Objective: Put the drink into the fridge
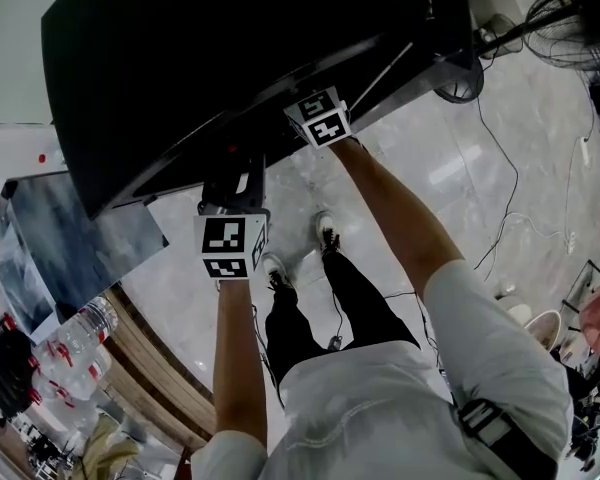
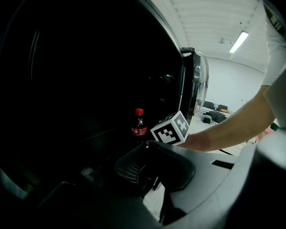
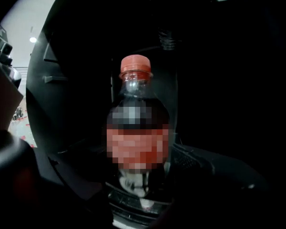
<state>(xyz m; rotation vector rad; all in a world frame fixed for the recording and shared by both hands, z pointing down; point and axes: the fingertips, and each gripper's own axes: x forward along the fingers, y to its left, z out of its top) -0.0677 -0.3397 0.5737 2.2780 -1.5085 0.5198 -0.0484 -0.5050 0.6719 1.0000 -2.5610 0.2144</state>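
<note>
Your right gripper (image 3: 136,194) has its jaws closed on the lower body of a clear plastic drink bottle (image 3: 137,128) with a red cap and dark contents. It holds the bottle upright inside the dark opening of the tall black fridge (image 1: 210,58). It is too dim to tell whether the bottle's base rests on a shelf. In the left gripper view the bottle stands just beside the right gripper's black-and-white marker cube (image 2: 170,129), with your bare right forearm (image 2: 229,128) reaching in behind it. Your left gripper (image 2: 145,171) hangs in front of the fridge, lower than the right one. Its dark pads look drawn together, with nothing visible between them. The pale grey marble floor (image 1: 480,168) lies below.
</note>
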